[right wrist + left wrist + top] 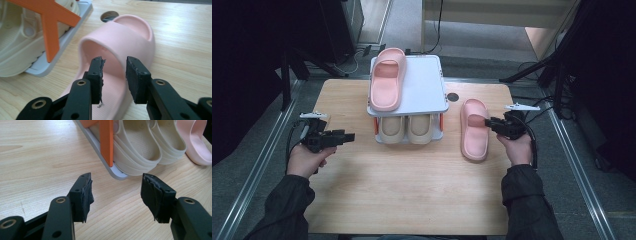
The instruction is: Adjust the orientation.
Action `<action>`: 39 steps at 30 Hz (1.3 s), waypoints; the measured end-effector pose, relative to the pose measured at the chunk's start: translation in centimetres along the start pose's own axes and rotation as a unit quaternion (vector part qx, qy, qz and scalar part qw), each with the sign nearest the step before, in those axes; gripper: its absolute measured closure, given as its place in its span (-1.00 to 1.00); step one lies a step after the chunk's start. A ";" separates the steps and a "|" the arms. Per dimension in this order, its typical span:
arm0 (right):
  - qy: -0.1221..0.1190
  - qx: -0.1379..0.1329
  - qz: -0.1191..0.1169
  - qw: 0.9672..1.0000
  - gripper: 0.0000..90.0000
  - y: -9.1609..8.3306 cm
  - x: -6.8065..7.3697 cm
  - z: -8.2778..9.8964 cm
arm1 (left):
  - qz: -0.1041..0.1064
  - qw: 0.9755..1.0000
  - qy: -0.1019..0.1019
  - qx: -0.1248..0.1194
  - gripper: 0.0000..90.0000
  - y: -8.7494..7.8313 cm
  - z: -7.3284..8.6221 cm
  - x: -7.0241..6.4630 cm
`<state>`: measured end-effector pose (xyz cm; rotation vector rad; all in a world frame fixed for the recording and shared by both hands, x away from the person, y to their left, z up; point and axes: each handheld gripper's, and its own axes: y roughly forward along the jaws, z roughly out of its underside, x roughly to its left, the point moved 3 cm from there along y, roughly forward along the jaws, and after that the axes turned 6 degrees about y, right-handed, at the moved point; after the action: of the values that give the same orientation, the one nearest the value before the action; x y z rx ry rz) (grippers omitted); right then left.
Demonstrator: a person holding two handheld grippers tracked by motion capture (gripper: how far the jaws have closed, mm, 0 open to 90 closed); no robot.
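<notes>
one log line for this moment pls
right gripper: open, at pink slipper on table | left gripper: open, empty | second pink slipper: on rack top

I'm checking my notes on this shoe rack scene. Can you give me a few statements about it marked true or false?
1. A pink slipper lies on the rack's top shelf. True.
2. The bottom shelf holds two beige slippers. True.
3. The second pink slipper sits on the floor. False: it lies on the table, right of the rack.
4. The right claw is clamped on that slipper. False: its jaws stand apart, nothing pinched.
5. The left claw holds a beige slipper. False: it is open above bare table.
</notes>
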<state>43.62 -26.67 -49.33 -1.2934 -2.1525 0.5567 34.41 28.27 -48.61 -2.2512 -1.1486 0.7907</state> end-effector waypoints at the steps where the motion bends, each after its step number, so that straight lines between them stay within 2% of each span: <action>1: 0.004 0.000 0.005 1.000 0.45 -0.1 -0.2 0.1 | 0.000 1.000 0.000 0.001 -0.06 0.0 0.0 0.0; 5: 0.016 -0.001 0.009 1.000 0.37 -0.1 -1.1 0.3 | 0.001 1.000 -0.001 0.005 -0.06 0.2 0.1 -0.1; 11: 0.022 0.014 0.013 1.000 0.27 1.1 -1.6 0.8 | 0.002 1.000 0.002 0.007 -0.06 0.3 0.3 -0.4; 20: 0.041 0.045 0.022 0.998 0.28 3.5 -2.0 1.4 | -0.002 1.000 -0.005 0.004 -0.06 -0.3 1.1 -0.2; 23: 0.049 0.056 0.025 0.997 0.29 4.2 -2.1 1.6 | -0.013 1.000 -0.009 -0.001 -0.06 -0.7 1.4 0.0; 25: 0.049 0.055 0.036 0.997 0.35 4.4 -2.1 1.5 | -0.016 1.000 -0.016 -0.006 -0.06 -1.0 1.5 0.3; 35: 0.064 0.046 0.040 0.996 0.52 4.7 -2.5 1.3 | -0.023 0.999 -0.027 -0.008 -0.06 -1.6 2.0 1.0; 39: 0.058 0.041 0.060 0.996 0.62 4.7 -2.4 1.2 | -0.021 0.999 -0.028 -0.006 -0.06 -1.5 2.0 1.0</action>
<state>46.90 -26.78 -53.69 -1.3825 -1.9474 0.5977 32.73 30.22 -49.32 -2.2196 -1.2254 0.8359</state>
